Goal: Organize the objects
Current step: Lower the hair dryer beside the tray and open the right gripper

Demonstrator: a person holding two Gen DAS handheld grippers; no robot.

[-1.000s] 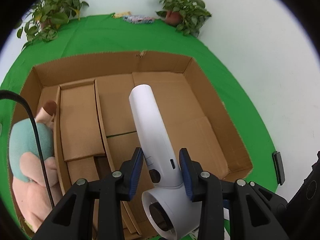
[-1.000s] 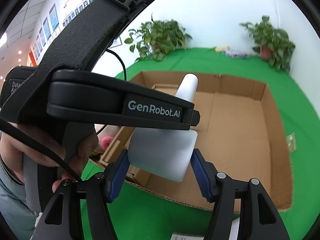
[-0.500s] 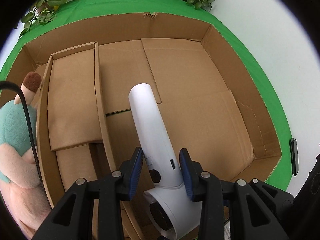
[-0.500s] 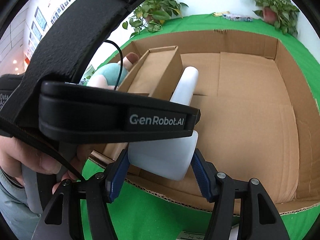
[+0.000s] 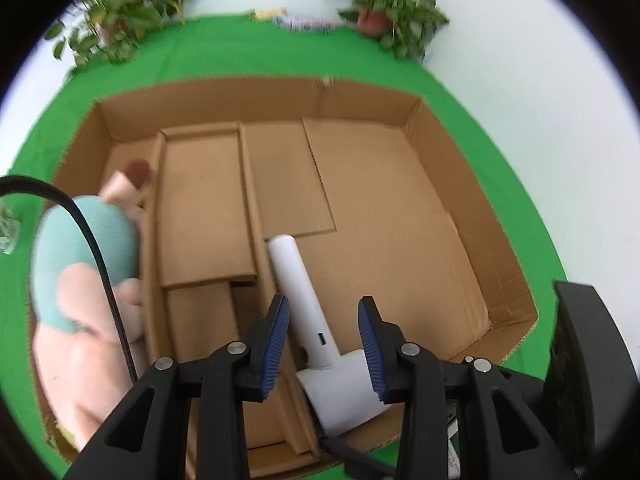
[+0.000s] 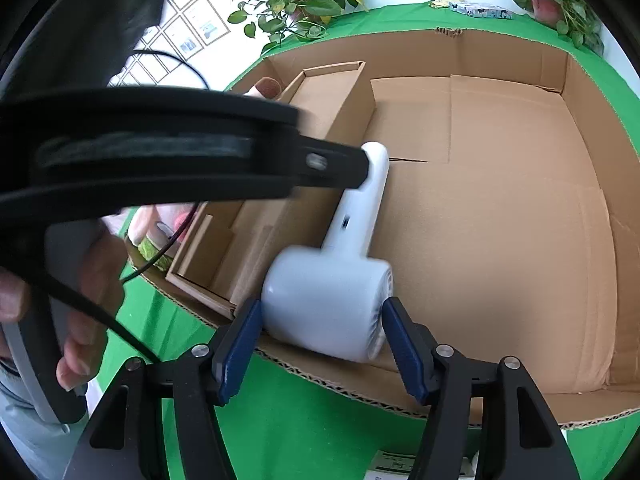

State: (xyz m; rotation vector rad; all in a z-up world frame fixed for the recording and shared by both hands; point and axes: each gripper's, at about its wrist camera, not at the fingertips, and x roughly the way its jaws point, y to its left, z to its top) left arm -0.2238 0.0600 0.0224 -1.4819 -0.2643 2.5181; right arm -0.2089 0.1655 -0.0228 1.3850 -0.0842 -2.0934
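White plastic handheld hair dryer (image 6: 332, 280) lies on the floor of the large open brown cardboard box (image 6: 520, 220), its round barrel near the box's front wall and its straight handle (image 5: 294, 280) pointing toward the far wall, just beside the upright cardboard divider (image 5: 250, 200) that splits off the narrower compartments. The right gripper (image 6: 322, 344) has its blue-padded fingers (image 6: 404, 346) on either side of the barrel; its jaws are opening, and a slight gap shows between each pad and the white shell, so the barrel sits between them unpressed. The left gripper (image 5: 324, 344) hovers over the handle with its jaws apart, well clear of the handle on both sides, gripping nothing. A person's hand (image 6: 76, 300) holds the left gripper's grey grip, seen in the right wrist view. A soft plush toy in teal and peach with a brown tip (image 5: 88, 256) fills the leftmost compartment. The box rests on a green cloth (image 5: 240, 48), with two potted leafy plants (image 5: 384, 4) at its far edge against the white wall.
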